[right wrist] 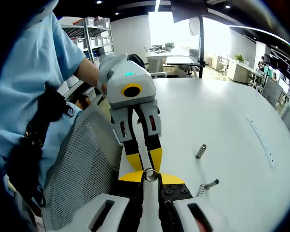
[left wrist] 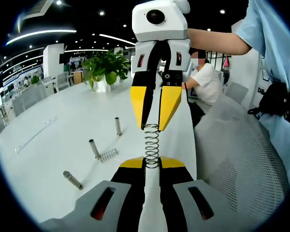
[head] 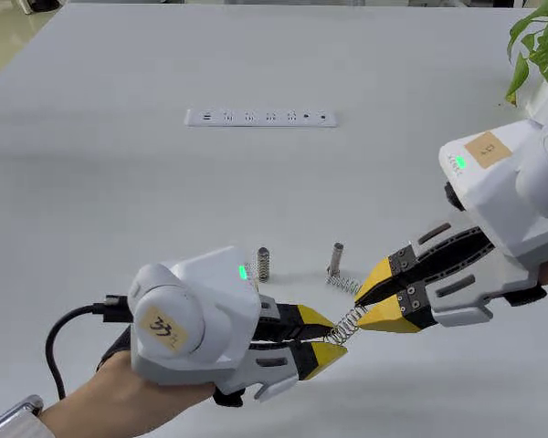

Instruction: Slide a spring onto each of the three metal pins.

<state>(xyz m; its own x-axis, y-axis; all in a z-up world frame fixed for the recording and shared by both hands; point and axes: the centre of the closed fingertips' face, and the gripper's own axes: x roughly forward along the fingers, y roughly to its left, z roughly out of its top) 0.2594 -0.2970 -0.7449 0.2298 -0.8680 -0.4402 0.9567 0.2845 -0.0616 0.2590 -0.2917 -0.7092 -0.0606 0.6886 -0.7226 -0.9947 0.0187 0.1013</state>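
1. Between your two grippers, raised off the table [head: 119, 182]: held spring [head: 347, 324]. The left gripper [head: 341, 337] is clamped on one end and the right gripper [head: 358, 312] on the other. The coil is on no pin yet.
2. Stock on the table:
   - The sprung pin [head: 263, 264] stands upright and already wears its spring.
   - The bare pin [head: 336, 258] stands upright, with the loose spring [head: 344, 284] lying at its foot.
   - The far pin [left wrist: 118, 126] stands upright and bare, as the left gripper view shows it.
3. Risk, stretch: if you draw your hands apart, the coil likely opens out and stays deformed. It would then sit badly on a pin.
4. Risk, fling: if one grip lets go while the coil is under tension, it probably snaps toward the other jaws or jumps off the table.
5. Risk, knock: your right gripper's tips sit near the bare pin and the loose spring. A low swing could topple the pin or roll the spring away.
6. Risk, snag: with both ends pinched, the held spring has no free mouth. You must free one end first, and a skewed approach may catch a coil on the pin top.
7. Writing:
   - The left sticker [head: 167, 330] carries a handwritten mark that reads like "33".
   - The right sticker [head: 487, 149] has marks too small to read.
   - The strip [head: 260, 118] shows no legible brand.
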